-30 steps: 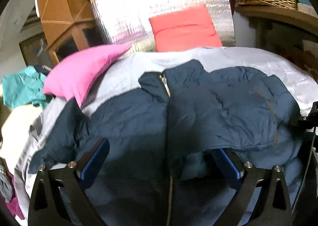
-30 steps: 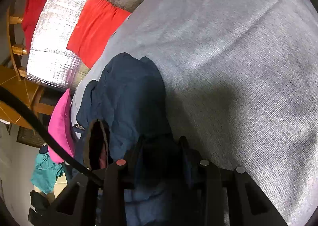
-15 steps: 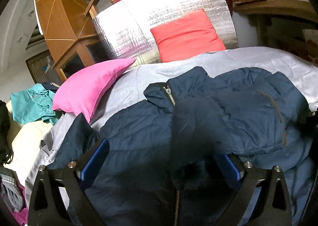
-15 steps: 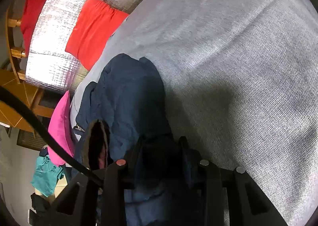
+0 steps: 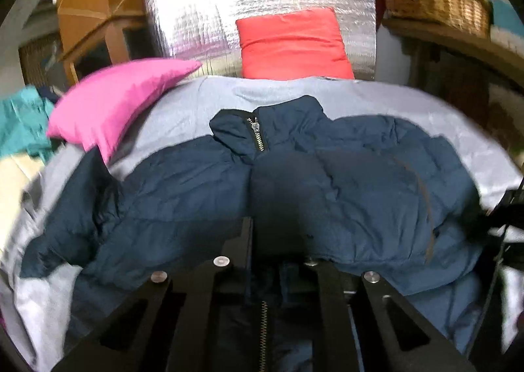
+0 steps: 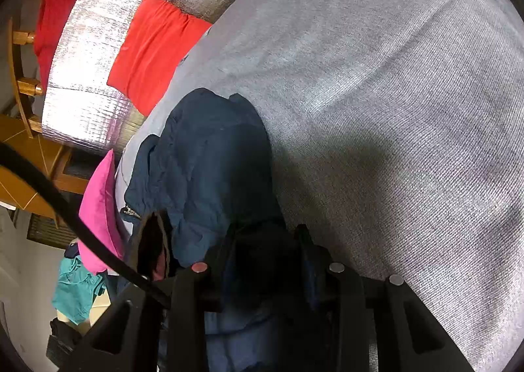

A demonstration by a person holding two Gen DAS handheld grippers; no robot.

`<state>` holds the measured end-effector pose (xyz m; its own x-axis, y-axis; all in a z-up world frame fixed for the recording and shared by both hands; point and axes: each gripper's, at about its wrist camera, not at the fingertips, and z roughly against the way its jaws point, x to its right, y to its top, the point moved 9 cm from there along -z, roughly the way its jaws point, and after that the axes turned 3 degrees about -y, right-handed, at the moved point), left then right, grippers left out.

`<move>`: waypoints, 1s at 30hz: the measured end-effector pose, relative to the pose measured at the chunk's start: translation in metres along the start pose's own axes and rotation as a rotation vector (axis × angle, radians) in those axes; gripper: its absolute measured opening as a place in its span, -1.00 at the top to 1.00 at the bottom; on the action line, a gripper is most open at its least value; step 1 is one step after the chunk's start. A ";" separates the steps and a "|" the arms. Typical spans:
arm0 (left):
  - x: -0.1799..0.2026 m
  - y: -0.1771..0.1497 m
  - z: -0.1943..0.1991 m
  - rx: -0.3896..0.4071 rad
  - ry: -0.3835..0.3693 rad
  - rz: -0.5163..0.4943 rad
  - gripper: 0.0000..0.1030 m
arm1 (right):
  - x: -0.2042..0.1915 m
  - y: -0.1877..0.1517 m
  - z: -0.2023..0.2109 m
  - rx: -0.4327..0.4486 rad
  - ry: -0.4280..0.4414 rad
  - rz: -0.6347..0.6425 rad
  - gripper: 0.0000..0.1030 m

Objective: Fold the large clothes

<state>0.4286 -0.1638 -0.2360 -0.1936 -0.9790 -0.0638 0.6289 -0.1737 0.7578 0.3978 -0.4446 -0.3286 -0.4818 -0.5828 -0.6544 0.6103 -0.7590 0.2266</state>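
Snapped shut since a second ago, the left tool [image 5: 278,241] pinches the navy jacket [image 5: 360,182] beside its zipper, the right tool [image 6: 265,251] grips a bunched edge, folding barely begun on the bed [image 6: 376,93].

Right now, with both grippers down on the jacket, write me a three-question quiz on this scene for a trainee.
1. True or false: the navy puffer jacket lies on the grey bed sheet with its zipper facing up.
2. Which cushion leans against the silver foil panel? A) pink cushion B) red cushion C) a green one
3. Fill in: the left gripper and the right gripper are each shut on a fold of the ____.

Key: 1 true; 2 B; 3 navy puffer jacket.
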 end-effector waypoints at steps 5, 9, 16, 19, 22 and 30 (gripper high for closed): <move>-0.021 -0.004 -0.003 -0.052 -0.091 0.145 0.77 | 0.000 0.000 0.001 0.002 -0.007 0.000 0.31; -0.040 -0.014 -0.008 -0.108 -0.163 0.266 0.75 | 0.000 0.000 0.002 0.005 -0.016 0.003 0.31; -0.076 -0.028 -0.008 -0.172 -0.224 0.402 -0.02 | -0.001 -0.001 0.002 0.009 -0.022 0.011 0.31; -0.083 -0.025 -0.001 -0.156 -0.229 0.399 -0.11 | -0.002 -0.002 0.002 0.012 -0.026 0.013 0.30; -0.085 -0.020 0.005 -0.143 -0.256 0.409 -0.19 | -0.003 -0.002 0.002 0.014 -0.031 0.017 0.30; -0.099 -0.008 0.012 -0.106 -0.277 0.445 -0.27 | -0.005 -0.002 0.000 -0.004 -0.016 0.024 0.29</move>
<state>0.4336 -0.0639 -0.2279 -0.0733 -0.8982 0.4335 0.7655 0.2279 0.6017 0.3987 -0.4407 -0.3256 -0.4773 -0.6054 -0.6370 0.6242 -0.7438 0.2392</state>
